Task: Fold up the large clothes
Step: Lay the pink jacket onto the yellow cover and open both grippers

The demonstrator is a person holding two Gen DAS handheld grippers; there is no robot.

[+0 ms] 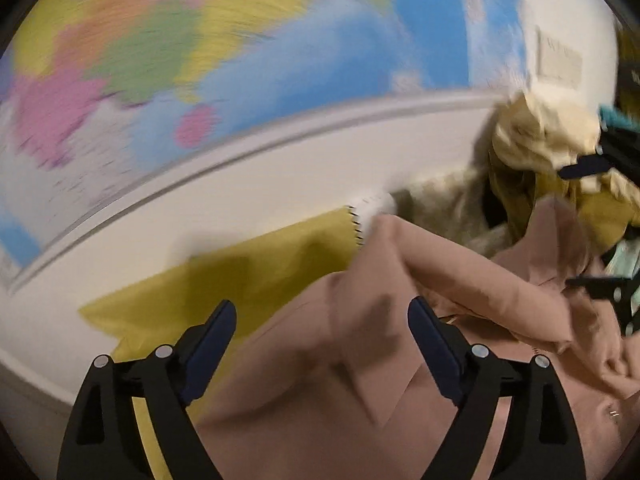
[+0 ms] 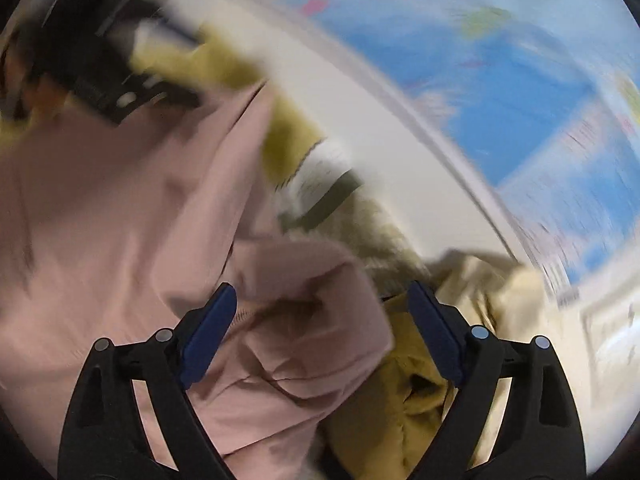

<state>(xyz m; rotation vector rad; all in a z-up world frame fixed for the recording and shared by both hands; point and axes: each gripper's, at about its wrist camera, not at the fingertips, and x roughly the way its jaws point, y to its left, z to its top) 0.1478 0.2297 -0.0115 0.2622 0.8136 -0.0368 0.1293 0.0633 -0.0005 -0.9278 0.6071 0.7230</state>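
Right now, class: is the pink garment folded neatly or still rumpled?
Rumpled. The pink garment lies in loose, uneven creases, one bunched flap doubled over beside the mustard cloth, no squared edges.

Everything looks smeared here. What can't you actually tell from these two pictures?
- Wall map: motion blur in both views smears all lettering.
- Pink garment: its type; the bottom edges cut it off in both views.
- Cream cloth: left view, partly behind the right claw.
- Yellow cloth: right view, mostly under the pink garment.
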